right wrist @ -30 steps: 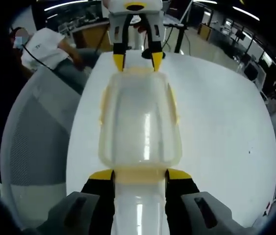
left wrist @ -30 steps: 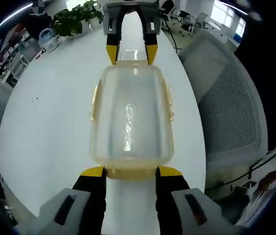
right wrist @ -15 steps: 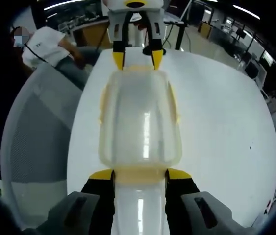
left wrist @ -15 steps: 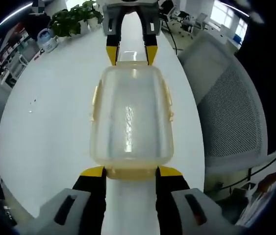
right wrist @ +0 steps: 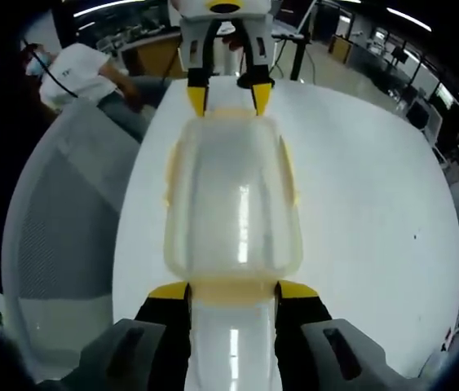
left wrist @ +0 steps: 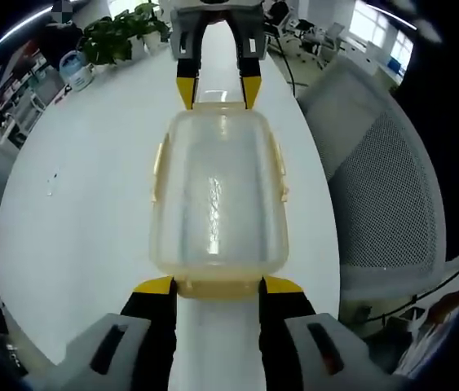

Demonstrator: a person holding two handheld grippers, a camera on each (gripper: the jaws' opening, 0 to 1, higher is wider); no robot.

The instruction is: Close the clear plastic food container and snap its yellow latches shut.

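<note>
Lidded container [left wrist: 217, 195] on white table [left wrist: 90, 204] — left gripper [left wrist: 217, 287] and right gripper [right wrist: 231, 292] both spread wide, jaw tips at opposite end latches.

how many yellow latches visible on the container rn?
4. Container has one latch on each long side, one at the near end between the left gripper's jaws, one at the far end at the right gripper.

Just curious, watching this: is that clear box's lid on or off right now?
On. The lid sits over the clear container, with a gripper at each end latch; whether the latches are snapped, I cannot tell.
</note>
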